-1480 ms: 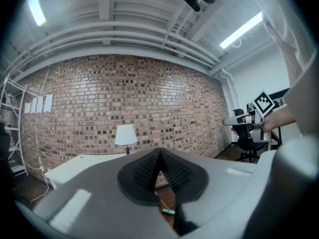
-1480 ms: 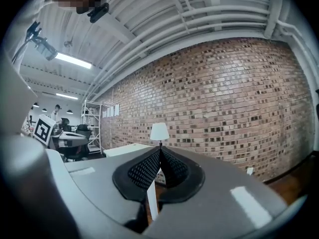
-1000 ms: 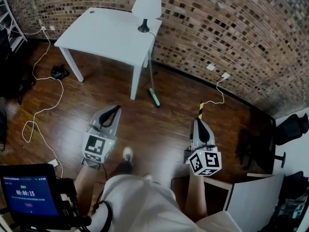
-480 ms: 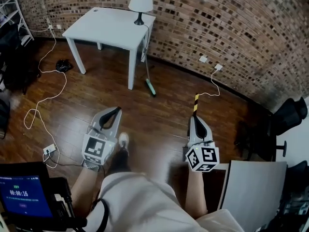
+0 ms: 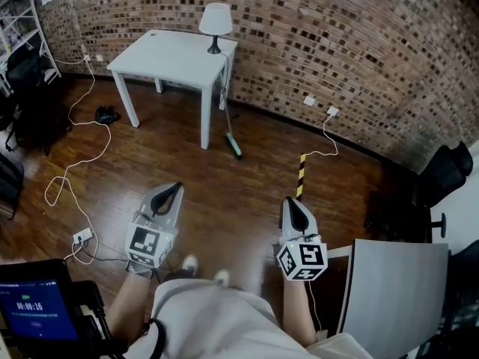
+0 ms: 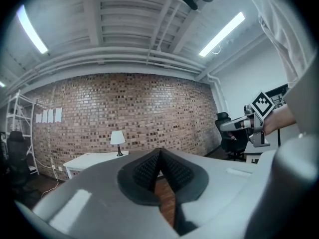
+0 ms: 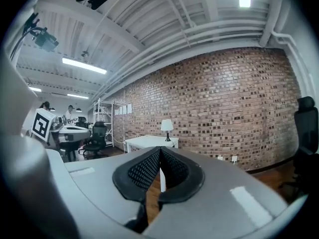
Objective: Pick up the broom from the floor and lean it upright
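Both grippers are held low in front of the person, over the wooden floor [image 5: 224, 178], pointing toward the brick wall [image 5: 344, 43]. The left gripper [image 5: 174, 190] has its jaws closed tip to tip, with nothing between the pads. The right gripper [image 5: 292, 204] is the same: jaws together, empty. The broom [image 5: 233, 145] is well apart from both grippers, across the open floor. Its green head rests on the floor just beside the front right leg of the white table [image 5: 172, 51], and its thin handle rises along the table's right edge, below the lamp [image 5: 215, 19]. Whether the handle touches the table edge cannot be made out. A yellow-and-black striped bar [image 5: 301, 176] lies on the floor just ahead of the right gripper.
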The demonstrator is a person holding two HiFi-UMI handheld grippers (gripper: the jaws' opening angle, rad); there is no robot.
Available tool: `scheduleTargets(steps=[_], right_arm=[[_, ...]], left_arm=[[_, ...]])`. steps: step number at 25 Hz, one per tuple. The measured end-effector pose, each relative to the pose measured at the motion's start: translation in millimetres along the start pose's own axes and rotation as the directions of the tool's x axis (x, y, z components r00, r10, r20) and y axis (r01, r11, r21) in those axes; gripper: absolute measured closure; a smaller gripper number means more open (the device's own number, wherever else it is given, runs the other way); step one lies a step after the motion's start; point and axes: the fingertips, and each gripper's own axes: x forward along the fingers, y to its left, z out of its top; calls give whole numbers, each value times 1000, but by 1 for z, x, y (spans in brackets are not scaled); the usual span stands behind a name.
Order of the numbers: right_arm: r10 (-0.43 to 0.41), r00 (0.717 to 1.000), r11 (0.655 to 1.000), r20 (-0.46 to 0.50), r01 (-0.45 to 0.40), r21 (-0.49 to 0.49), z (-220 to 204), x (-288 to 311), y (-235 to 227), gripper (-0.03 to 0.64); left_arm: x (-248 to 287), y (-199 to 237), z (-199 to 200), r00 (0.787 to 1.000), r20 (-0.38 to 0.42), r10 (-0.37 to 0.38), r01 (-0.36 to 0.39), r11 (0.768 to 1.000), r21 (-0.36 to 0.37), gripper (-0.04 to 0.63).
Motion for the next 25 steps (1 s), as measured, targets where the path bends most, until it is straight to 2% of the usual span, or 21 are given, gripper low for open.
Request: scheduleTargets(steps=[8,19,25], right_arm=[[-39,998,999,41,39,-8,11,16,16,604],[0,998,999,56,2,-37,25,51,36,604],[-69,995,996,76,73,-60,31,55,23,604]], left_arm=[[3,25,5,999,19,-33,33,999,24,595],[28,46,6,997,35,-62,62,998,10,595],[34,52,0,997,25,-67,67,998,-3,595]])
